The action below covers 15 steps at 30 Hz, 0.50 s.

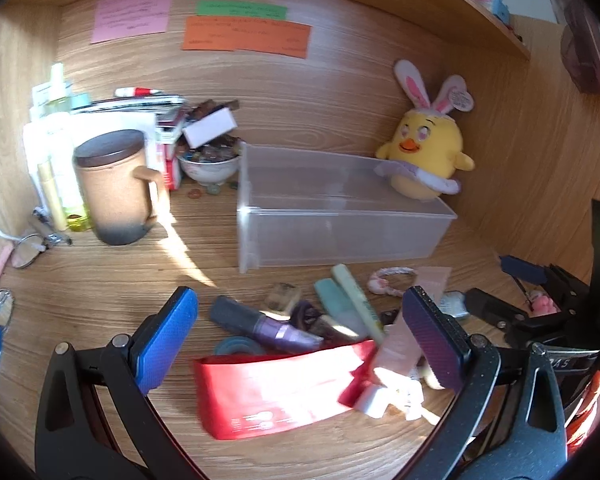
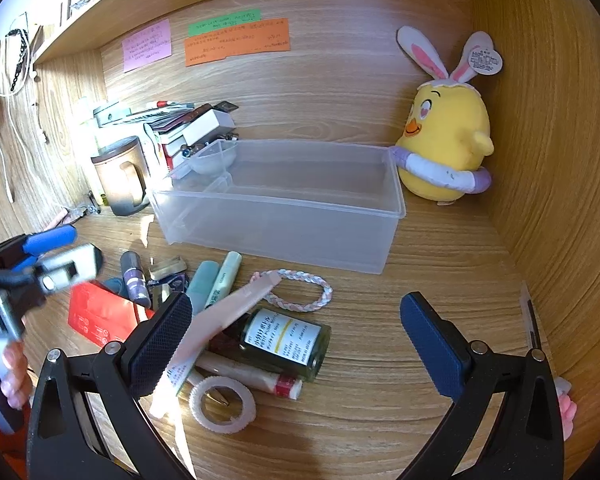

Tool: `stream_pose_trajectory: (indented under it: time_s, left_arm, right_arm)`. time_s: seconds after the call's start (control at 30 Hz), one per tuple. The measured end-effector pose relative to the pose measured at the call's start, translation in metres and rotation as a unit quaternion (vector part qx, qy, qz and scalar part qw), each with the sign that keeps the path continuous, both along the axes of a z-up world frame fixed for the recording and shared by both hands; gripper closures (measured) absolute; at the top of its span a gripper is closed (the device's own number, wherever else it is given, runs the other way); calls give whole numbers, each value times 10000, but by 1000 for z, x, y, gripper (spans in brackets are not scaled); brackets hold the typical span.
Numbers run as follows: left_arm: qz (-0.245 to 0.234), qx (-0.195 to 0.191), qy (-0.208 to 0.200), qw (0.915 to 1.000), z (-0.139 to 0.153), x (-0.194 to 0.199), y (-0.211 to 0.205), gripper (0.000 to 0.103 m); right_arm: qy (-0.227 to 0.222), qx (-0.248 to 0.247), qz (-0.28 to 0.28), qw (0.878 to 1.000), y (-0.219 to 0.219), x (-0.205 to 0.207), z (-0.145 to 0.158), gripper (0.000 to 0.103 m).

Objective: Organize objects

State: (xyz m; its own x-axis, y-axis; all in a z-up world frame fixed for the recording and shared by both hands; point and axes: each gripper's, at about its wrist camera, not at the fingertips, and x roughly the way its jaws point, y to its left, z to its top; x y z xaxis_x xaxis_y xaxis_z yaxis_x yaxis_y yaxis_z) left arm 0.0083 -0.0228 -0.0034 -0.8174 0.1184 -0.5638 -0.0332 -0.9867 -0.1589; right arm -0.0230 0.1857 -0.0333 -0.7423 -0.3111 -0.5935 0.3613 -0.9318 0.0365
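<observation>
Landmark: clear rectangular plastic bin (image 2: 284, 204), open-topped and holding nothing, on the wood-grain desk (image 2: 380, 400).

- Yellow plush chick with rabbit ears (image 2: 446, 136): just beside the bin's right end, against the back corner.
- Brown lidded ceramic mug (image 1: 116, 188): left of the bin, with bottles and stacked books behind it.
- Pink, green and orange paper notes (image 2: 236, 40): on the back panel above the bin.
- Clutter in front of the bin: braided pink-and-white loop (image 2: 296, 290); two pale green tubes (image 2: 216, 282); purple cylindrical tube (image 1: 268, 326); flat red pouch (image 1: 276, 388); dark green glass bottle with white label (image 2: 286, 344) lying on its side; white ribbed ring (image 2: 222, 404); long pale pink tube (image 2: 216, 330) lying across the heap.
- Left gripper (image 1: 300, 344): blue-padded fingers spread wide, nothing between them, poised over the red pouch in front of the bin.
- Right gripper (image 2: 296, 344): fingers spread wide, empty, over the green bottle; its left pad overlaps the pink tube in view, contact unclear.
</observation>
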Motion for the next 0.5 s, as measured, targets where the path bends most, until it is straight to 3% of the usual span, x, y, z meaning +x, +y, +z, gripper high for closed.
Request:
stream_pose_trajectory:
  time_s: [0.17, 0.23, 0.3, 0.5]
  left_arm:
    - [305, 16, -207, 9993, -11, 4, -26, 0]
    - [447, -56, -333, 9984, -17, 4, -34, 5]
    - [505, -109, -467, 9976, -22, 3, -41, 16]
    - [393, 92, -734, 9965, -28, -6, -51, 16]
  right_arm:
    - [-259, -115, -85, 9996, 15, -5, -9, 0]
    - [-367, -220, -151, 9990, 21, -7, -14, 0]
    - [-447, -282, -211, 9984, 26, -9, -17, 0]
    - [-672, -392, -246, 9967, 29, -13, -26, 0]
